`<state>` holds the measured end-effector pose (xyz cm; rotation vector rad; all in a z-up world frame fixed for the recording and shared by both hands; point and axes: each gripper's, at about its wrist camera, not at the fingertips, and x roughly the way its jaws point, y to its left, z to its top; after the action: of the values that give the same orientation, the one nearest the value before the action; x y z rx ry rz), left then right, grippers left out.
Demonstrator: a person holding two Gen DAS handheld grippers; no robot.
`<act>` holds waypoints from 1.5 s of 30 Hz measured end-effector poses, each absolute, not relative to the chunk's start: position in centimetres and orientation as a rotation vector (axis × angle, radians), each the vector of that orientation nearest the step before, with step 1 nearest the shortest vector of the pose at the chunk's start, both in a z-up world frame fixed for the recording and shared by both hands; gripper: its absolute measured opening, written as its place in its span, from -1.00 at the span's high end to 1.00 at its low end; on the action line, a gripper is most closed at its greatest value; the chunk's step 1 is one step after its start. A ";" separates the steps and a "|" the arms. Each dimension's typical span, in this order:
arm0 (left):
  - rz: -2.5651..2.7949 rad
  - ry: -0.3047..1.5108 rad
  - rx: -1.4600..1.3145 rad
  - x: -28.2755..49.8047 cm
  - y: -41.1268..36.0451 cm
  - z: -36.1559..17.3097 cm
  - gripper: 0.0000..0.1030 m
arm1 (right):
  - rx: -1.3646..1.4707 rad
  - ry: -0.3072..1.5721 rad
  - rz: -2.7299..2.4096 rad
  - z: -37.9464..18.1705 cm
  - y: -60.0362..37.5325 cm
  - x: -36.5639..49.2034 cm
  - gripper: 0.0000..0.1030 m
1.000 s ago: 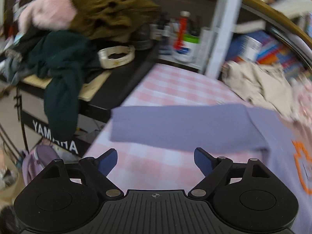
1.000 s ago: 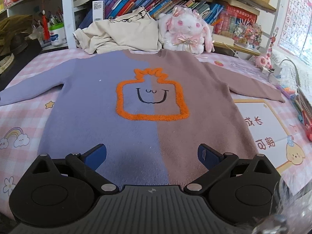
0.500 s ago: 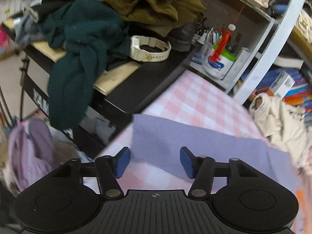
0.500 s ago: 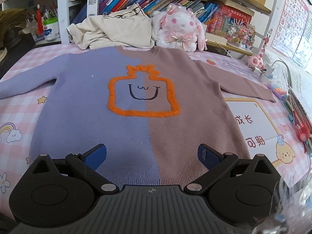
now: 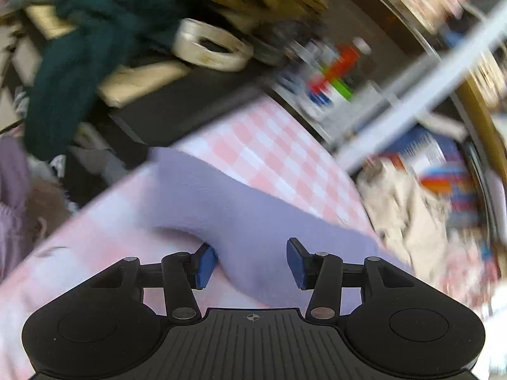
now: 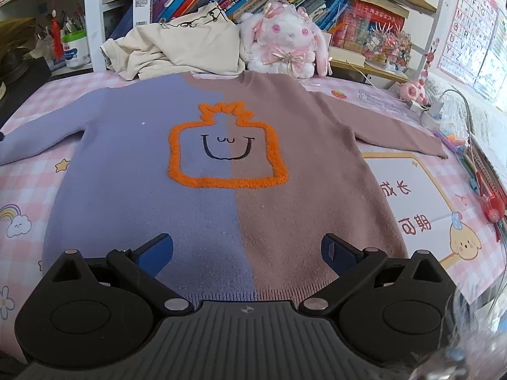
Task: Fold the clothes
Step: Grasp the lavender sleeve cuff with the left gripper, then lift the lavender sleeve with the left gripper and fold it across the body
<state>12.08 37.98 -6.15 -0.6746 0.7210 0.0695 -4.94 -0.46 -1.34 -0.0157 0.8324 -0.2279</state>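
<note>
A sweater [image 6: 221, 190], half lilac and half dusty brown with an orange bottle outline, lies flat on the pink checked cover, both sleeves spread out. My right gripper [image 6: 247, 250] hovers open above the sweater's hem, nothing between its fingers. In the left wrist view the lilac sleeve [image 5: 221, 209] humps up off the cover and runs between the fingers of my left gripper [image 5: 250, 266]. The left pad [image 5: 204, 266] touches the cloth, while the right one [image 5: 296, 266] stands a little apart, so the jaws are narrowed but not closed on it. This view is blurred.
A cream garment [image 6: 177, 47] and a pink plush rabbit [image 6: 285, 44] sit behind the collar under bookshelves. A black keyboard stand [image 5: 177, 104] with piled dark clothes [image 5: 79, 63] borders the bed's left edge. Pens, cables and toys [image 6: 475, 171] lie along the right side.
My left gripper has moved in over the sleeve end, narrowed its jaws around it, and the sleeve now rises off the cover. The right gripper has drifted slightly.
</note>
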 end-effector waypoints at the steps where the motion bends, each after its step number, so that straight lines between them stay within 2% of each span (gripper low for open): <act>1: 0.080 0.718 -0.669 12.2 37.9 -6.1 0.12 | -0.015 0.832 -0.229 -1.4 -0.5 -4.9 -0.96; 10: 0.227 0.678 -0.830 11.7 41.7 -6.3 0.13 | -0.004 0.823 -0.259 -1.3 -1.2 -5.3 -0.96; 13: 0.247 0.659 -0.878 11.6 42.7 -6.6 0.19 | -0.005 0.826 -0.265 -1.4 -1.5 -5.4 -0.96; 16: 0.275 0.659 -0.883 11.6 43.0 -6.8 0.45 | -0.018 0.836 -0.260 -1.5 -1.6 -5.5 -0.96; 20: 0.298 0.672 -0.912 11.7 43.6 -7.4 0.93 | -0.023 0.836 -0.255 -1.6 -2.3 -5.7 -0.96; 24: 0.306 0.681 -0.941 12.0 43.9 -7.5 0.94 | -0.027 0.836 -0.250 -1.7 -3.0 -5.9 -0.96; 28: 0.276 0.645 -0.851 12.2 41.6 -5.1 0.94 | -0.019 0.827 -0.233 -1.8 -4.4 -5.5 -0.96; 37: 0.034 0.536 -0.622 12.8 29.6 3.1 0.94 | -0.022 0.819 -0.131 -1.8 -9.1 -4.0 -0.96; 45: -0.131 0.540 -0.522 15.2 16.7 7.5 0.94 | -0.027 0.830 0.060 -2.0 -13.9 -3.0 -0.96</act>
<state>15.19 16.65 7.46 -0.5216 0.5395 -0.1313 -3.00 -13.92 -1.99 -0.0272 0.8296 0.0595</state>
